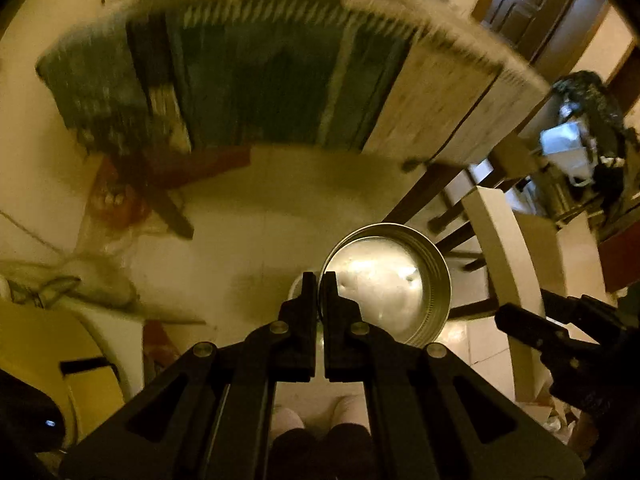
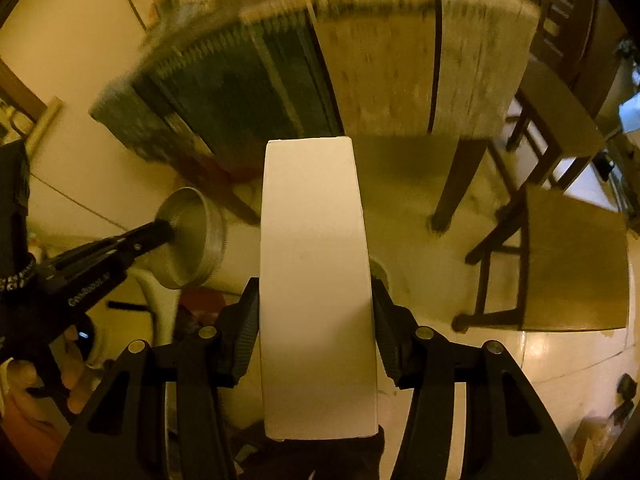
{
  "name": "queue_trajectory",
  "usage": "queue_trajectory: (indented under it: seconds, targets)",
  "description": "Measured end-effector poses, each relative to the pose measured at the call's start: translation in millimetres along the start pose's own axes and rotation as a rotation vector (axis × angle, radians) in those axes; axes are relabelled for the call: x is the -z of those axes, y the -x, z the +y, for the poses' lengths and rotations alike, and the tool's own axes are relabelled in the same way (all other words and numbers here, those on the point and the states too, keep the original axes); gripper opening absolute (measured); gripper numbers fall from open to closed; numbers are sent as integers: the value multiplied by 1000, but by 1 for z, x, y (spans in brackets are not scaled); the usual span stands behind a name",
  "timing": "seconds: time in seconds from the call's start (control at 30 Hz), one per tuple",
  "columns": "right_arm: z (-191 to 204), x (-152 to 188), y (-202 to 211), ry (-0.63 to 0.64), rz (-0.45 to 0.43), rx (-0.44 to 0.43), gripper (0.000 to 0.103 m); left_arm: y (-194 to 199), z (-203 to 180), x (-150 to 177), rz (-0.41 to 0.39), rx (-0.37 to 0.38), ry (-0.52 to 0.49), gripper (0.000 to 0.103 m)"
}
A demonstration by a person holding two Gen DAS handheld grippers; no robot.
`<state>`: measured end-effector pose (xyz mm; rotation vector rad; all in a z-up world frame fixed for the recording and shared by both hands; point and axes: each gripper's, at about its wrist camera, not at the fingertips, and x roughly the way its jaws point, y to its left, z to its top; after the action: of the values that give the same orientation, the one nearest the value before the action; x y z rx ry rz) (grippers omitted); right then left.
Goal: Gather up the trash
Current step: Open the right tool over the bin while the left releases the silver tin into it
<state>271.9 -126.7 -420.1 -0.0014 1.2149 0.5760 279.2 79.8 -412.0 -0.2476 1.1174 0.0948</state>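
Both claws tilt steeply toward the floor (image 1: 248, 240): my left claw (image 1: 319, 280) pinches a metal tin's (image 1: 394, 280) rim, my right claw (image 2: 316, 320) clamps a white carton (image 2: 316, 280). Surface (image 2: 400, 72) and chair (image 2: 572, 264) stand ahead.

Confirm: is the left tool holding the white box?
No, the left tool pinches the rim of a metal tin; the white box sits in the right tool.

the tin can (image 1: 394, 284) is dull silver with fine ridges round its rim. the carton (image 2: 316, 280) is plain white. both sets of fingers (image 2: 244, 328) are matte black. the cloth (image 1: 256, 92) shows dark green stripes, the floor (image 1: 272, 208) pale cream.
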Motion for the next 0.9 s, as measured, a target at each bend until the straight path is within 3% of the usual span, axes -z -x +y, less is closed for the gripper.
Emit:
queue_trajectory:
  seconds: [0.27, 0.5, 0.6, 0.9]
  targets:
    - [-24, 12, -89, 9, 72, 23, 49, -93, 30, 29, 78, -36, 51, 1]
    - [-31, 7, -145, -14, 108, -5, 53, -142, 43, 32, 82, -48, 64, 1]
    - [-36, 10, -161, -40, 118, 6, 60, -156, 48, 29, 86, -45, 73, 1]
    - [-47, 11, -164, -63, 116, 39, 60, -202, 30, 25, 141, 1, 48, 1]
